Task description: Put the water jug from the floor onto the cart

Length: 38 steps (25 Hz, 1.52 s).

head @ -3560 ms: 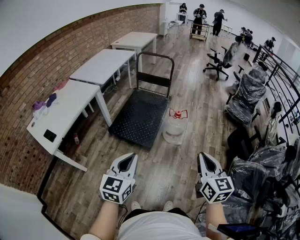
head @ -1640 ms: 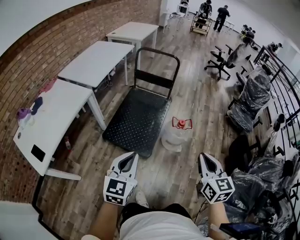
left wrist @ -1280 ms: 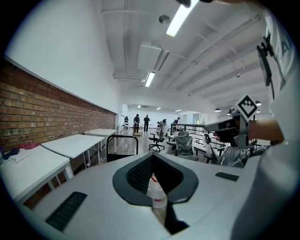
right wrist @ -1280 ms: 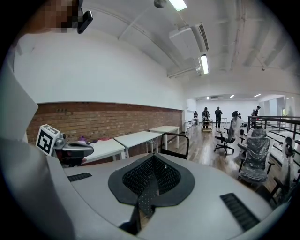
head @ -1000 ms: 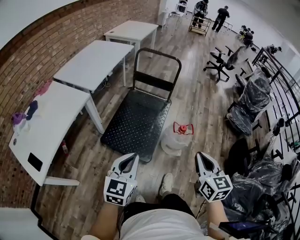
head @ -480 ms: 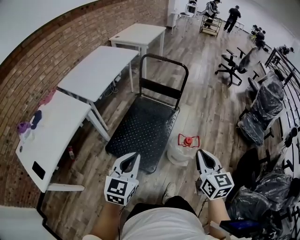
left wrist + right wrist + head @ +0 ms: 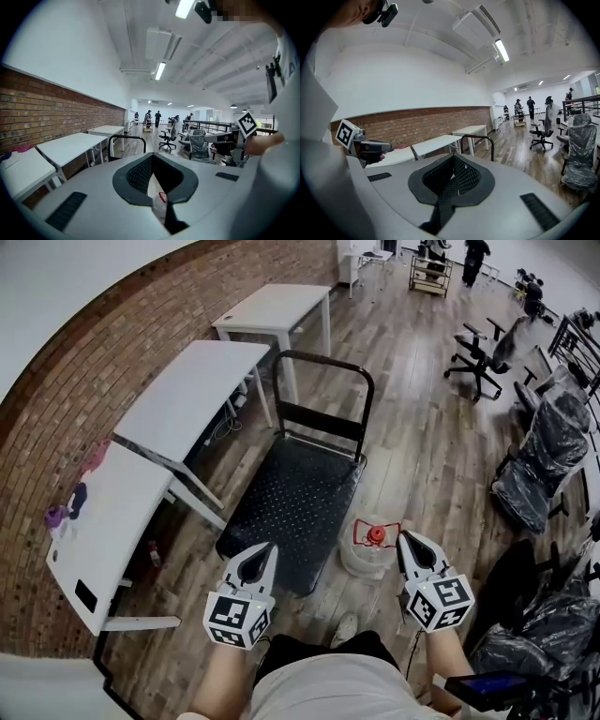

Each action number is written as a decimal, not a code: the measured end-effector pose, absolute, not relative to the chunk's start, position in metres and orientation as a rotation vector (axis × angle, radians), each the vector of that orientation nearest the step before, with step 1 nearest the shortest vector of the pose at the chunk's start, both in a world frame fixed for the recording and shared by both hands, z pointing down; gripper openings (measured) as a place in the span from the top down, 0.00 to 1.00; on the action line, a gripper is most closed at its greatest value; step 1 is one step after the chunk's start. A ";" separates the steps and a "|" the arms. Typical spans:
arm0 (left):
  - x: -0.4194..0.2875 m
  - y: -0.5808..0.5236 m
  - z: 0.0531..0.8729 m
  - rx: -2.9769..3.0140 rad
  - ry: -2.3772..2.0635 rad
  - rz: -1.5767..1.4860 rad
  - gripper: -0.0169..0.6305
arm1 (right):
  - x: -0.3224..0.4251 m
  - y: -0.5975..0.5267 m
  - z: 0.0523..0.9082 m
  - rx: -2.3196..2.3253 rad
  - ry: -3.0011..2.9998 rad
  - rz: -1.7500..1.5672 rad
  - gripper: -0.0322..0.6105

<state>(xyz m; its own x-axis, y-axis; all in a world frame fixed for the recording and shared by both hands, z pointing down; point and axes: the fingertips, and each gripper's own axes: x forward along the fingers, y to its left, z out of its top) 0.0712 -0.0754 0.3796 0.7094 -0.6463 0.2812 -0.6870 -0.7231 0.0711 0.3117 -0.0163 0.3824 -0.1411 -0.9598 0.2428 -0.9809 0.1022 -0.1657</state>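
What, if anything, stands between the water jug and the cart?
Nothing visible. The jug stands on the floor beside the cart, only bare floor between them, and nothing lies on the cart's deck.

open floor [image 7: 427, 460] around water jug [image 7: 367, 554], cart [image 7: 295, 498] just beside

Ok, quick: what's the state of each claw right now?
Left claw: slightly open, holding nothing.
Right claw: closed, holding nothing.

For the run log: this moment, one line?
clear plastic water jug, red cap: on floor beside black cart | left hand-held gripper: open, empty | right hand-held gripper: shut, empty
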 end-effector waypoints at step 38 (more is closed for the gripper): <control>0.084 -0.179 0.462 2.666 -0.888 0.523 0.97 | 0.354 -0.089 0.491 2.116 -1.890 0.615 0.94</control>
<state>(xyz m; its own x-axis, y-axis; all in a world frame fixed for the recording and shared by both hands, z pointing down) 0.0841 -0.1791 0.4619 0.7451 -0.5170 0.4213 -0.6192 -0.7709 0.1492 0.3542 -0.0892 0.4911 0.0759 -0.8854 0.4586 -0.9857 -0.1359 -0.0993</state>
